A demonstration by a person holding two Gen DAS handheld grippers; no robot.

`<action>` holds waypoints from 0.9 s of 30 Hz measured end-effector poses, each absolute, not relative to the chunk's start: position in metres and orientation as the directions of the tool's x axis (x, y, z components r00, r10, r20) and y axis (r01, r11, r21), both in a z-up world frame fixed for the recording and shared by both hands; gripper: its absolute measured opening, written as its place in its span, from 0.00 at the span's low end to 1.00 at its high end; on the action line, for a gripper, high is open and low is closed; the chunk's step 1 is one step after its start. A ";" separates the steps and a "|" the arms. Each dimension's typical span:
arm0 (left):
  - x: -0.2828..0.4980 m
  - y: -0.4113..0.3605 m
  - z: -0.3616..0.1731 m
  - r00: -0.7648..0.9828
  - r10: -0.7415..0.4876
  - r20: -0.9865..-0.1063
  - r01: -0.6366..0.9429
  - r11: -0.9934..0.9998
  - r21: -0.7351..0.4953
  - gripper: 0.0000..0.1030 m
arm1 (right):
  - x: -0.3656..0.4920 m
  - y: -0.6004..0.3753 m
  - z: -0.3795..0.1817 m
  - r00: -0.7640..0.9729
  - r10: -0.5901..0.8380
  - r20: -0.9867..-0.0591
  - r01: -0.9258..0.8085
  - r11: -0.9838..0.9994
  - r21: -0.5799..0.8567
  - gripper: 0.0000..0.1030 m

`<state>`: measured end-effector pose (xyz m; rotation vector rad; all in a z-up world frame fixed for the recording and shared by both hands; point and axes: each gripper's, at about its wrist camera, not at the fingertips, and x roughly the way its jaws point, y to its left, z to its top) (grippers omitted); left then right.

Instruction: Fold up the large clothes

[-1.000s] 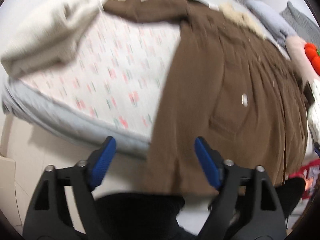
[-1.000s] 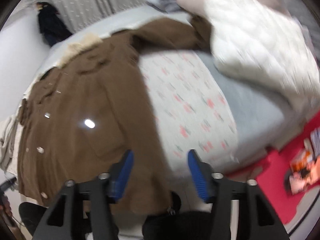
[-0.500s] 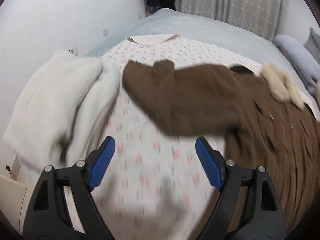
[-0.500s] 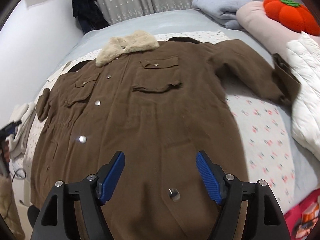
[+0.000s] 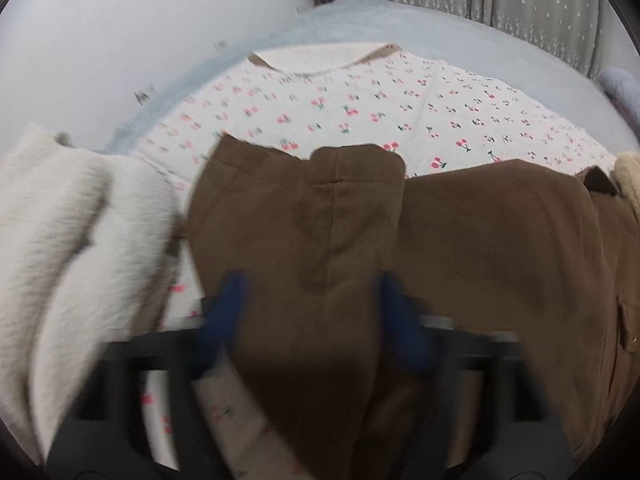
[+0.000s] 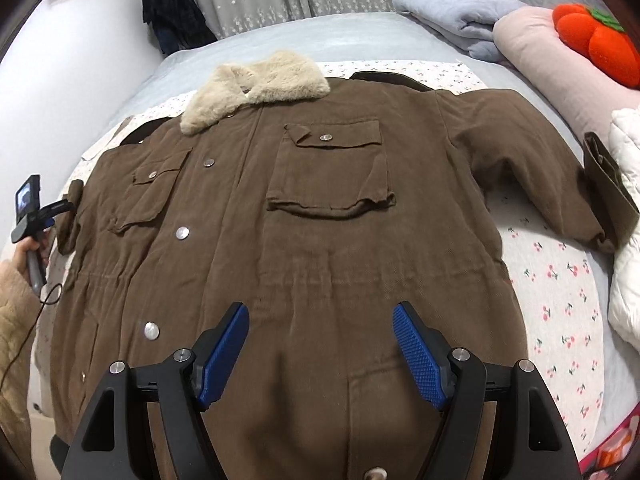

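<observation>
Blue-padded fingers of my right gripper (image 6: 320, 354) are hanging wide apart and empty over the hem of the brown coat (image 6: 304, 240), which is lying face-up on the cherry-print sheet (image 6: 560, 300). My left gripper (image 5: 310, 320) (badly blurred) is also gaping over the coat's sleeve (image 5: 304, 216), gripping nothing. Farther back, the fur collar (image 6: 256, 88) is resting flat.

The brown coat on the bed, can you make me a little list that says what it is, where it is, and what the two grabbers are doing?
thing: brown coat with a fluffy cream collar
where: spread flat, front up, on the cherry-print sheet
sleeves: both stretched out sideways
left gripper: open, blurred, just above the left sleeve
right gripper: open, over the coat's lower part, holding nothing
nearby: white quilted jacket, orange plush
</observation>
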<state>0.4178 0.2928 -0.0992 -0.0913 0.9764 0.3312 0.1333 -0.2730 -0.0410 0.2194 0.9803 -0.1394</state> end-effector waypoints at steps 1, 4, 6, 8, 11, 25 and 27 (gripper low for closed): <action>0.417 0.299 -0.099 0.506 0.204 -0.838 -0.335 0.942 0.027 0.10 | 0.136 -0.273 -0.042 0.548 -0.016 -0.836 0.214 0.969 0.122 0.74; 0.395 0.305 -0.066 0.599 0.215 -0.771 -0.394 0.918 -0.050 0.07 | 0.149 -0.267 -0.048 0.538 -0.004 -0.843 0.200 0.972 0.124 0.74; 0.373 0.309 -0.035 0.676 0.255 -0.691 -0.409 0.910 -0.064 0.07 | 0.156 -0.262 -0.051 0.534 0.015 -0.845 0.185 0.973 0.134 0.74; 0.343 0.324 -0.003 0.755 0.281 -0.592 -0.435 0.891 -0.132 0.06 | 0.166 -0.253 -0.053 0.531 0.038 -0.846 0.165 0.975 0.147 0.74; 0.299 0.359 0.021 0.817 0.332 -0.471 -0.488 0.834 -0.258 0.06 | 0.183 -0.232 -0.050 0.542 0.081 -0.836 0.115 0.979 0.170 0.74; 0.209 0.398 -0.007 0.728 0.455 -0.512 -0.655 0.682 -0.325 0.61 | 0.257 -0.082 -0.062 0.483 0.295 -0.825 -0.185 0.955 0.233 0.74; 0.208 0.389 -0.003 0.756 0.404 -0.515 -0.614 0.712 -0.342 0.63 | 0.260 -0.080 -0.063 0.485 0.301 -0.821 -0.174 0.953 0.246 0.74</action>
